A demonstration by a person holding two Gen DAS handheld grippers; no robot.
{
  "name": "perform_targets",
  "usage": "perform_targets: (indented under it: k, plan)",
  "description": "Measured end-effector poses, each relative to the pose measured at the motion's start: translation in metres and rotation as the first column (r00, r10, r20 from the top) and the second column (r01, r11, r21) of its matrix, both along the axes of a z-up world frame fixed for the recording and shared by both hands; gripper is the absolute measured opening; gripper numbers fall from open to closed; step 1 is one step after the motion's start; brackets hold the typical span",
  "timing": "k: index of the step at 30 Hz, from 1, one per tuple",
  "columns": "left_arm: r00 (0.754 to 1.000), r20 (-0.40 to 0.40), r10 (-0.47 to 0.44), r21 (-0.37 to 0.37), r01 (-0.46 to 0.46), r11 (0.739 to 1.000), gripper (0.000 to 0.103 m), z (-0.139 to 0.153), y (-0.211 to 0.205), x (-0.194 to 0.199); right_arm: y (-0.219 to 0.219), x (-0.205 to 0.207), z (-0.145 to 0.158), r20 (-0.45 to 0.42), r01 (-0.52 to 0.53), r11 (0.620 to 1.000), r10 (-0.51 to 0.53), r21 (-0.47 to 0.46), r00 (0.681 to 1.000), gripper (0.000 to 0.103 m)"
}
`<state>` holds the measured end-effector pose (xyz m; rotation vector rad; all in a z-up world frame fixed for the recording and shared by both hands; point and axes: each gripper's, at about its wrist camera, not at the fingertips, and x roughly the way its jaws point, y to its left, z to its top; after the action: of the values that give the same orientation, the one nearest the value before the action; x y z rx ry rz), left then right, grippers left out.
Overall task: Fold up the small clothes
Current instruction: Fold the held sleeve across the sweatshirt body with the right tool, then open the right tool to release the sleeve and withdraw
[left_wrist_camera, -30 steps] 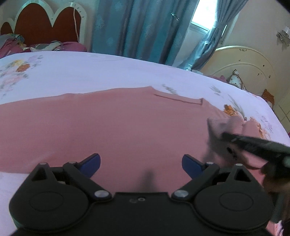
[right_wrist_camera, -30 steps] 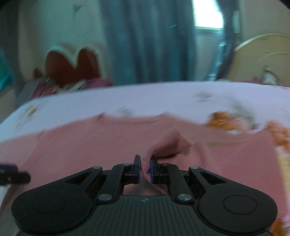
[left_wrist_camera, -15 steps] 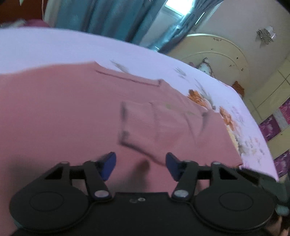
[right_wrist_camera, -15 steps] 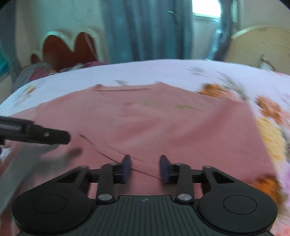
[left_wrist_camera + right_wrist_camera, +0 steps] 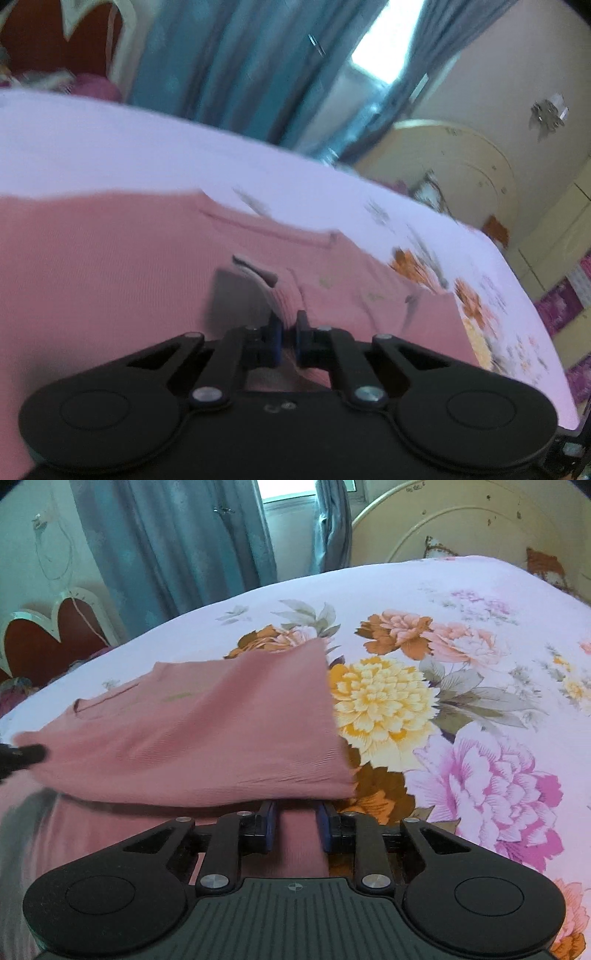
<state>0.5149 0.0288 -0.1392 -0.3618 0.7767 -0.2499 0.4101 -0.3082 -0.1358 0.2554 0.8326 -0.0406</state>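
My left tool (image 5: 287,334) is clamped on a raised fold of the pink shirt (image 5: 110,258), pinching it so that I can carry that layer across. My right tool (image 5: 294,825) rests with jaws parted over the shirt's near edge, gripping nothing. The shirt lies on the floral bed (image 5: 480,635), ribbed, soft, partly doubled over itself.

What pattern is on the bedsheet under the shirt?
Large flowers, in yellow, orange and pink-purple with grey-green leaves, on the pale lilac bedsheet; clearest in the right wrist view.
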Motion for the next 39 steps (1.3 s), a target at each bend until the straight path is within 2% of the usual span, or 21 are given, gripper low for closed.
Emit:
perform_targets:
  k: [2, 4, 7, 9, 11, 12, 13, 14, 15, 17, 22, 24, 25, 28, 30, 31, 32, 33, 35, 37, 39]
  plan:
    - [1.0, -0.008, 0.01, 0.046, -0.01, 0.999, 0.006, -0.004, 0.011, -0.002, -0.003, 0.004, -0.004, -0.018, 0.019, 1.0, -0.019, -0.011, 1.0, 0.024]
    - [0.999, -0.046, 0.006, 0.038, -0.004, 0.999, 0.006, -0.013, 0.015, -0.003, -0.009, 0.004, -0.007, -0.009, 0.024, 1.0, -0.024, 0.015, 1.0, 0.024]
    - [0.999, -0.044, 0.009, 0.04, -0.008, 0.999, 0.006, -0.019, 0.009, -0.008, -0.007, 0.005, -0.007, -0.013, 0.012, 1.0, -0.012, -0.004, 1.0, 0.024]
    - [0.998, -0.069, 0.011, 0.038, -0.008, 0.999, 0.014, -0.025, 0.009, -0.011, -0.007, 0.006, -0.006, -0.022, -0.001, 1.0, 0.0, -0.01, 1.0, 0.024]
    - [0.996, -0.08, 0.038, 0.085, -0.032, 0.996, 0.071, -0.026, 0.011, -0.016, -0.007, 0.003, 0.0, -0.034, -0.043, 0.999, 0.043, -0.01, 0.999, 0.025]
    - [0.997, -0.043, 0.066, 0.112, -0.061, 0.992, 0.079, -0.024, 0.017, -0.022, -0.007, 0.0, 0.005, -0.032, -0.071, 0.997, 0.071, -0.011, 0.997, 0.025]
    - [0.997, -0.014, 0.076, 0.121, -0.074, 0.99, 0.078, -0.021, 0.024, -0.025, -0.007, -0.004, 0.012, -0.017, -0.094, 0.995, 0.094, -0.012, 0.995, 0.025]
    - [0.998, -0.017, 0.068, 0.112, -0.066, 0.992, 0.068, -0.019, 0.031, -0.022, -0.008, -0.01, 0.021, 0.016, -0.11, 0.994, 0.11, -0.008, 0.994, 0.025]
    - [0.998, -0.036, 0.06, 0.09, -0.057, 0.994, 0.064, -0.02, 0.037, -0.015, -0.011, -0.013, 0.029, 0.052, -0.119, 0.993, 0.119, 0.009, 0.992, 0.025]
    - [0.997, -0.061, 0.047, 0.057, -0.044, 0.997, 0.061, -0.025, 0.044, 0.005, -0.013, -0.01, 0.035, 0.077, -0.123, 0.992, 0.121, 0.026, 0.99, 0.025]
    - [0.994, -0.097, -0.043, 0.075, 0.05, 0.996, 0.061, -0.036, 0.034, 0.053, -0.03, 0.049, 0.037, 0.125, -0.057, 0.994, 0.045, 0.098, 0.991, 0.025]
    - [0.992, -0.101, -0.081, 0.066, 0.088, 0.994, 0.061, -0.036, 0.029, 0.062, -0.037, 0.085, 0.026, 0.096, -0.036, 0.991, 0.023, 0.128, 0.995, 0.025]
    - [0.991, -0.101, -0.093, 0.061, 0.1, 0.993, 0.057, -0.036, 0.028, 0.066, -0.042, 0.115, 0.012, 0.039, -0.023, 0.99, 0.018, 0.142, 0.999, 0.025]
    - [0.989, -0.092, -0.112, 0.071, 0.119, 0.99, 0.009, -0.039, 0.025, 0.067, -0.049, 0.145, -0.01, -0.017, -0.015, 0.976, 0.019, 0.218, 1.0, 0.025]
    - [0.995, -0.044, -0.087, 0.052, 0.089, 0.995, 0.008, -0.039, 0.028, 0.06, -0.05, 0.149, -0.014, -0.019, -0.025, 0.971, 0.03, 0.237, 0.999, 0.024]
    - [0.999, 0.022, -0.043, 0.027, 0.043, 0.999, 0.007, -0.036, 0.033, 0.049, -0.048, 0.15, -0.013, -0.006, -0.034, 0.979, 0.036, 0.199, 0.999, 0.017]
    - [0.998, 0.067, -0.003, 0.007, 0.003, 1.0, 0.007, -0.036, 0.036, 0.041, -0.045, 0.147, -0.008, 0.013, -0.032, 0.988, 0.03, 0.149, 0.999, 0.003]
    - [0.996, 0.085, 0.039, 0.02, -0.041, 0.999, 0.007, -0.037, 0.038, 0.033, -0.042, 0.143, -0.005, 0.041, -0.037, 0.993, 0.033, 0.109, 0.999, 0.003]
    - [0.998, 0.038, 0.047, 0.055, -0.049, 0.997, 0.008, -0.05, 0.034, 0.03, -0.035, 0.142, -0.013, 0.022, -0.055, 0.997, 0.054, 0.045, 0.998, 0.003]
    - [0.998, 0.054, 0.046, 0.064, -0.049, 0.997, 0.009, -0.054, 0.032, 0.027, -0.033, 0.142, -0.017, 0.024, -0.059, 0.998, 0.059, 0.023, 0.998, 0.003]
    - [0.999, 0.037, 0.04, 0.082, -0.043, 0.996, 0.018, -0.049, 0.031, 0.031, -0.032, 0.143, -0.012, 0.02, -0.053, 0.999, 0.053, 0.006, 0.998, 0.004]
